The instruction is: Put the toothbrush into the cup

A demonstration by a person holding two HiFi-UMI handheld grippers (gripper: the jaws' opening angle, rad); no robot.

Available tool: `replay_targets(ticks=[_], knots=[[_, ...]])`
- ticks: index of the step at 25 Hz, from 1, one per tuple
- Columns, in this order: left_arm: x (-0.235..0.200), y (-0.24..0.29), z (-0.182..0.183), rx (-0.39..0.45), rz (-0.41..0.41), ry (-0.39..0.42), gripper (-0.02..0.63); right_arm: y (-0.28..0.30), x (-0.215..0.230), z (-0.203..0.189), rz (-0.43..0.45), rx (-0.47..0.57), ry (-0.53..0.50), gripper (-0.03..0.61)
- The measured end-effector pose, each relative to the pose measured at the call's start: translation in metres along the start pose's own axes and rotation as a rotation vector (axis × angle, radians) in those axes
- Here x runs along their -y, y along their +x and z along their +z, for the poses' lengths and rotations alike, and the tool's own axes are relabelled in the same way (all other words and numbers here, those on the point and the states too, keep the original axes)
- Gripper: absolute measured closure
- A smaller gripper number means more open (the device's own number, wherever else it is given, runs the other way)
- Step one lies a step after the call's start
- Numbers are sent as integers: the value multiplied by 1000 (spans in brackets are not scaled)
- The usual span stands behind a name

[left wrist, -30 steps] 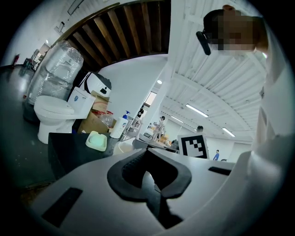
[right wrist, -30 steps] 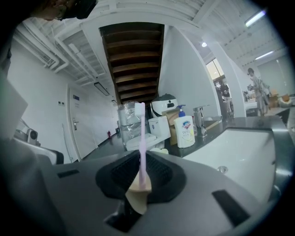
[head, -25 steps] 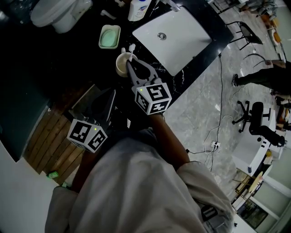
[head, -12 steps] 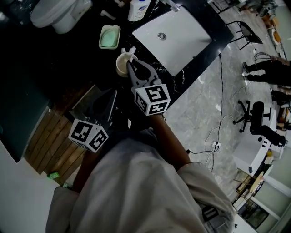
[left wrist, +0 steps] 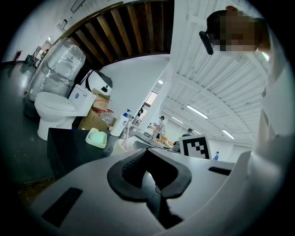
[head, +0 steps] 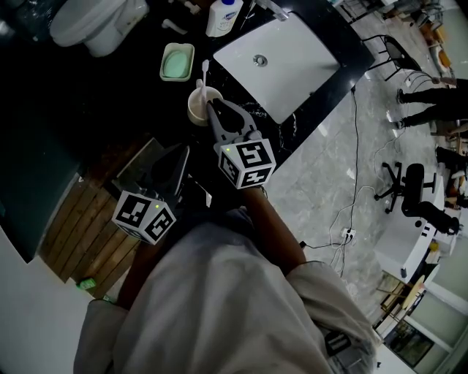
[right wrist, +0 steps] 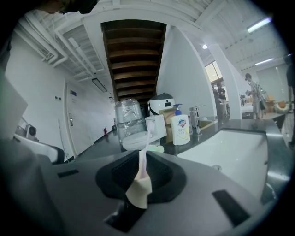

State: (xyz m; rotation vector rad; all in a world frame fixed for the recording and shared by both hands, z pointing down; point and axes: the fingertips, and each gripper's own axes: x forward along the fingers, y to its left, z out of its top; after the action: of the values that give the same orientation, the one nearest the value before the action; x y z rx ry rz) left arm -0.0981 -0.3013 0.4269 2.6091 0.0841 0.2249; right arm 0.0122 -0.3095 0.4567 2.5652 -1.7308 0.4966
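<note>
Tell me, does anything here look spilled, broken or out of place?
Nothing stands out. The toothbrush pokes up from the cup, pinched by the right gripper; nothing looks spilled or broken.

I see a white sink (head: 292,66), a soap bottle (head: 223,16), a toilet (head: 95,22), and a green dish (head: 176,60), maybe holding soap.

On the worktop (head: 131,80), the cup (head: 194,111) stood just before the soap dish (head: 178,44), left of the sink (head: 292,66), toothbrush (head: 204,73) upright above its rim; a bottle (head: 223,16) stood behind.
</note>
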Motion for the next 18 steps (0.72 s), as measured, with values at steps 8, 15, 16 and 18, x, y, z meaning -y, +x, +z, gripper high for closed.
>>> replay_targets(ticks=[8, 15, 16, 18], knots=[[4, 3, 5, 6, -14, 28, 603, -11, -1, 6, -3, 24, 4, 558], [8, 10, 19, 29, -34, 9, 604, -25, -8, 15, 20, 33, 8, 571], [9, 11, 20, 29, -37, 14, 603, -28, -9, 16, 22, 33, 8, 571], [10, 15, 21, 28, -47, 22, 604, -34, -9, 19, 22, 34, 11, 571]])
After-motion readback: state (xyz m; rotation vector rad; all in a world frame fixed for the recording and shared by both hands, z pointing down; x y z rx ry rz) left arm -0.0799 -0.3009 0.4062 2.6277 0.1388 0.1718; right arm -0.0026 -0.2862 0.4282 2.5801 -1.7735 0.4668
